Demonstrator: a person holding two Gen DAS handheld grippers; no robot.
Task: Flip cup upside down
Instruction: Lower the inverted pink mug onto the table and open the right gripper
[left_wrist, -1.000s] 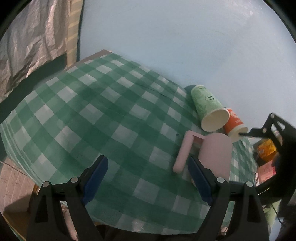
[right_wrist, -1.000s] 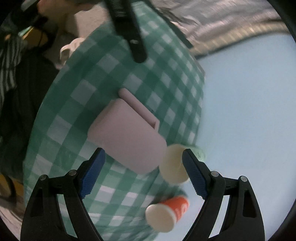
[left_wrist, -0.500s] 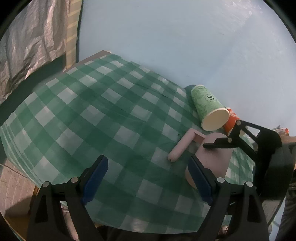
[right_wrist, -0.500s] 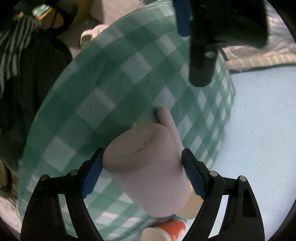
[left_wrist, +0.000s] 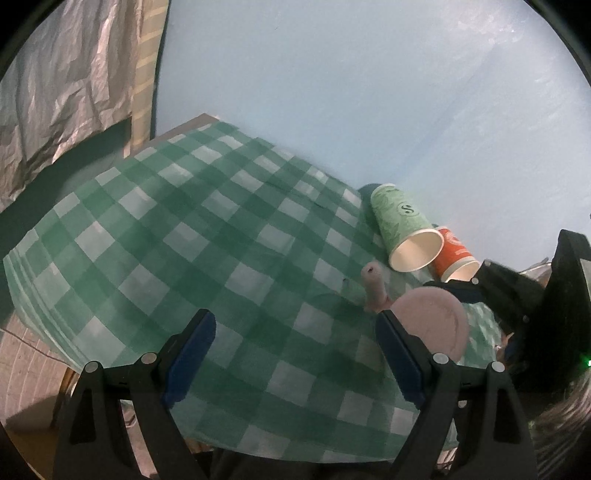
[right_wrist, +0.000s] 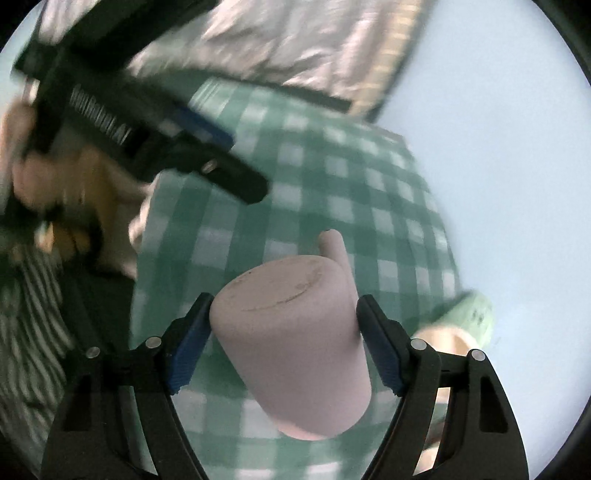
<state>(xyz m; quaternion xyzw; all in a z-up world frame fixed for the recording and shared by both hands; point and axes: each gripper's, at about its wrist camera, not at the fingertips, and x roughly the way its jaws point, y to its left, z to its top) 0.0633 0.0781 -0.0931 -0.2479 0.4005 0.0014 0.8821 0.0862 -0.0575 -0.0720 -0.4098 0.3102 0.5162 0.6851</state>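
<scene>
A pink cup (right_wrist: 291, 343) with a side handle sits between the fingers of my right gripper (right_wrist: 284, 339), which is shut on its body. The cup's flat bottom faces up and away, its handle (right_wrist: 334, 245) pointing to the far side. In the left wrist view the pink cup (left_wrist: 430, 325) shows its round bottom at the right, with the right gripper (left_wrist: 517, 295) around it. My left gripper (left_wrist: 295, 354) is open and empty above the checked cloth, left of the cup.
A green and white checked cloth (left_wrist: 184, 236) covers the table. A green paper cup (left_wrist: 404, 229) and an orange paper cup (left_wrist: 456, 254) lie on their sides at the far right by the pale blue wall. The table's edge falls away at the left.
My right gripper closed on the pink cup and turned it, so the bottom now faces up. The left gripper has hardly moved.
</scene>
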